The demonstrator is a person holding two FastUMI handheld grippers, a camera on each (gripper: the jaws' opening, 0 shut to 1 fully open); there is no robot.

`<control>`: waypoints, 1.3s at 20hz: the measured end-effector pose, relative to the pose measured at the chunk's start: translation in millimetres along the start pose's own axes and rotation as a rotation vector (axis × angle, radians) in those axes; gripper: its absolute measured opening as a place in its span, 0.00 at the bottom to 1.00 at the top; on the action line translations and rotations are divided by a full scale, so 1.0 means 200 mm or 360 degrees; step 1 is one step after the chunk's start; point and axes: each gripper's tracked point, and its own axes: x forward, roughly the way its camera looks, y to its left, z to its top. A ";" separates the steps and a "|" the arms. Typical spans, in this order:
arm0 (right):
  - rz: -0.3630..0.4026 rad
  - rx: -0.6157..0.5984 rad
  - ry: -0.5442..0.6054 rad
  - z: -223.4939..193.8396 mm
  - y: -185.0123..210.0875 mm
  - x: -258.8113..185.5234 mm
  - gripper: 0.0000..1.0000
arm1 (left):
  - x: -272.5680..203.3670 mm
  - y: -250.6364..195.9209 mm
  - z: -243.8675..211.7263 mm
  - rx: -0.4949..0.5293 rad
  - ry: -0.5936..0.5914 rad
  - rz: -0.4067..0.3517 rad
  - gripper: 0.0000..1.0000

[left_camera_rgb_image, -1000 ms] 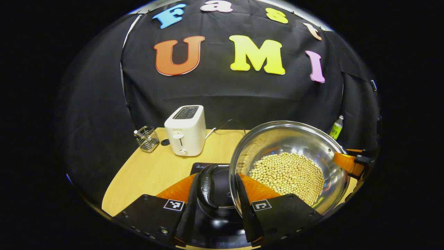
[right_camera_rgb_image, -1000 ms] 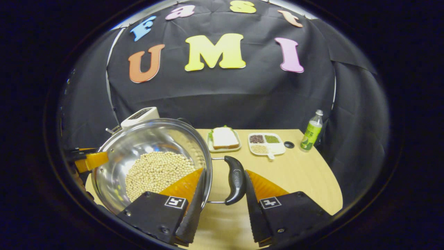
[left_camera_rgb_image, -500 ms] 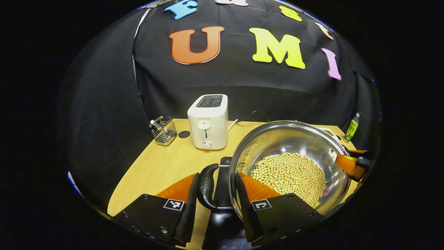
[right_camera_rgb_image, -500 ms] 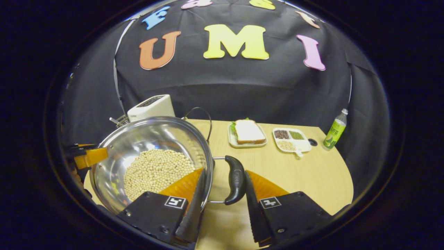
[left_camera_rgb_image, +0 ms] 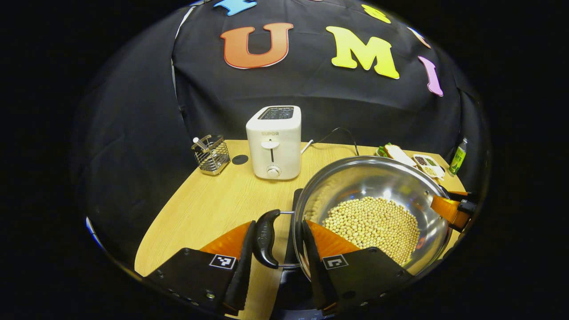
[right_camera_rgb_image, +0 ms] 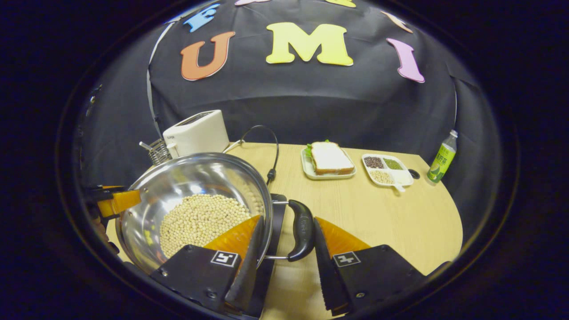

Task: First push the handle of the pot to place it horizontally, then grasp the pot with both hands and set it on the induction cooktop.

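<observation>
Left gripper view: a steel pot [left_camera_rgb_image: 373, 209] part-filled with pale round beans [left_camera_rgb_image: 373, 224] sits just ahead and to the right of the left tool [left_camera_rgb_image: 275, 262], whose two fingers stand a narrow gap apart on either side of the pot's black side handle [left_camera_rgb_image: 266, 238]; the left finger touches the handle, while the right one lies against the pot wall. Under the pot, a dark induction cooktop [left_camera_rgb_image: 293, 231] shows between the fingers. Beyond the tool on the wooden bench [left_camera_rgb_image: 209, 209] stand a white toaster [left_camera_rgb_image: 274, 142] and, to its left, a wire holder [left_camera_rgb_image: 212, 153]. In the right gripper view, the pot [right_camera_rgb_image: 195, 200] lies ahead and left of the right tool [right_camera_rgb_image: 284, 266], whose fingers likewise bracket the other black handle [right_camera_rgb_image: 302, 229] with a narrow opening. Farther ahead sit a plate with a sandwich [right_camera_rgb_image: 329, 160], a divided dish of grains [right_camera_rgb_image: 386, 169] and, far right, a green bottle [right_camera_rgb_image: 442, 158].
</observation>
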 end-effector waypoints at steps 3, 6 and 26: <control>-0.0005 0.0019 -0.0022 0.01 0.00 0.00 0.63 | 0.00 0.00 0.00 -0.0006 -0.0003 -0.0013 0.56; -0.0009 0.0031 -0.0045 0.01 -0.01 0.01 0.66 | 0.01 0.01 0.00 -0.0019 -0.0002 -0.0013 0.46; -0.0023 0.0032 -0.0864 0.28 -0.14 -1.16 0.77 | -1.04 -0.30 0.35 -0.0088 -0.0717 -0.0050 0.96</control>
